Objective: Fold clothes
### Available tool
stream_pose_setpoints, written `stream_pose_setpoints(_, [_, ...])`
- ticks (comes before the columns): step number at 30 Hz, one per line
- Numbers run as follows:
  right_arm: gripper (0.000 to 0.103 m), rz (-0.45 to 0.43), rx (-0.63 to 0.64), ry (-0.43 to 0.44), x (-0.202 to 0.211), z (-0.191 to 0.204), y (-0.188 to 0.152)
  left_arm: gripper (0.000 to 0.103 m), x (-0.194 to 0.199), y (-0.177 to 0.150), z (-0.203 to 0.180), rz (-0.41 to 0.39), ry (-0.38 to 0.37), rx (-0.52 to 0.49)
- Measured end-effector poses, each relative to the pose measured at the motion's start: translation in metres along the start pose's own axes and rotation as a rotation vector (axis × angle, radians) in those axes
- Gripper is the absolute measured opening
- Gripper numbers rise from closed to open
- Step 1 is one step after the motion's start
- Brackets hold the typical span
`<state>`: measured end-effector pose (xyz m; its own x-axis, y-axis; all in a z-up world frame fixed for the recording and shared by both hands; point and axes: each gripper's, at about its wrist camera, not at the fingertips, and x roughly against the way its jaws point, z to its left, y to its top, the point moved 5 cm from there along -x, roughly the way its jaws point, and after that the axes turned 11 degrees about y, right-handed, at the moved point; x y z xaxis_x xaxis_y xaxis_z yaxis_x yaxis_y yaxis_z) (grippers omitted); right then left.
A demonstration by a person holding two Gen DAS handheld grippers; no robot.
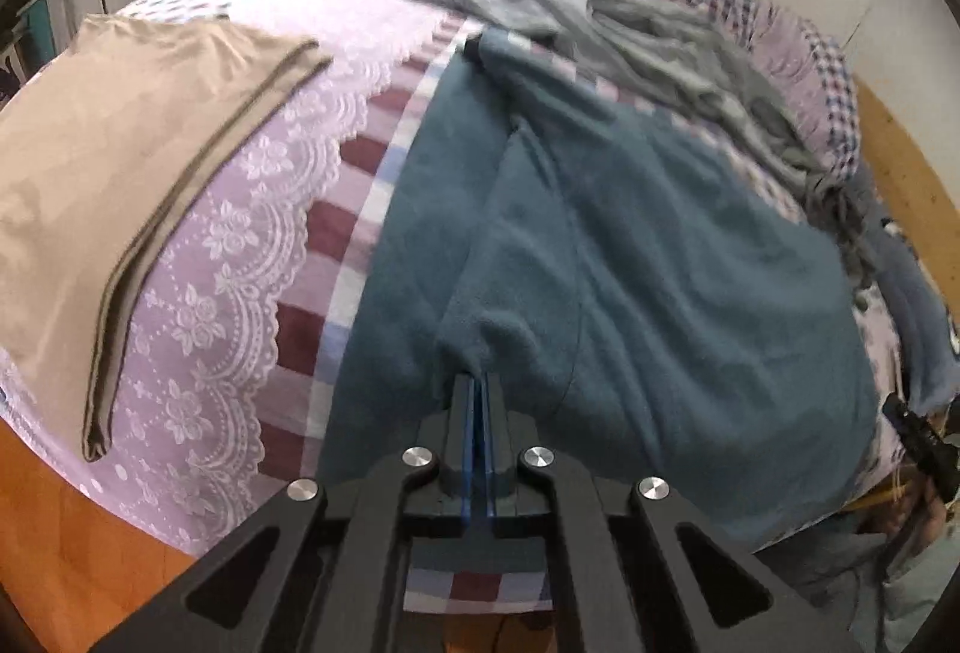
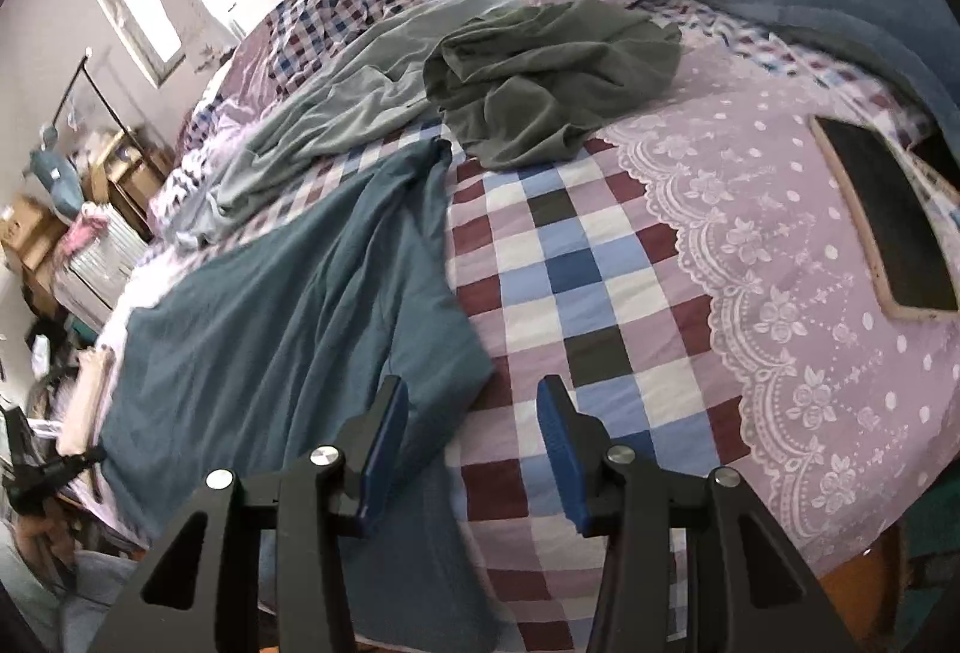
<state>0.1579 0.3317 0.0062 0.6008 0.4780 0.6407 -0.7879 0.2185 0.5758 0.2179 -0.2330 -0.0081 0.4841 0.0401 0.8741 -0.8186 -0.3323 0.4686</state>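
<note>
1. Nearest the left wrist camera, the left gripper (image 1: 479, 383) has its blue-padded fingers pressed together on a pinched fold of the teal fleece garment (image 1: 630, 263).
2. That teal fleece garment (image 2: 288, 305) lies spread lengthwise on the checked, lace-printed lilac bedspread (image 2: 600, 263), near its front edge.
3. Held level just over the garment's edge, the right gripper (image 2: 471, 431) has its jaws wide apart with nothing between them.
4. Behind lie a crumpled grey-green shirt (image 2: 540, 71) and a pale grey garment (image 2: 336, 95).
5. A folded tan cloth (image 1: 120, 143) rests left; a dark tablet (image 2: 882, 215) right.
</note>
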Motion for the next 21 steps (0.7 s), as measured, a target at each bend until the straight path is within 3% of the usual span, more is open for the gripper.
stream_pose_setpoints(5, [0.046, 0.035, 0.056, -0.007, -0.018, 0.008, 0.001, 0.000, 0.008, 0.003, 0.007, -0.029, -0.025, 0.048])
stream_pose_setpoints(8, [0.006, 0.049, 0.112, -0.023, -0.028, 0.016, 0.002, 0.000, 0.009, 0.005, 0.010, -0.036, -0.020, 0.055])
stream_pose_setpoints(13, [0.003, 0.039, 0.162, -0.029, -0.024, 0.031, 0.000, 0.000, 0.016, 0.002, 0.019, -0.058, -0.018, 0.080])
stream_pose_setpoints(21, [0.003, -0.028, 0.041, 0.042, 0.005, 0.032, 0.000, 0.000, 0.025, 0.004, 0.031, -0.098, -0.011, 0.138])
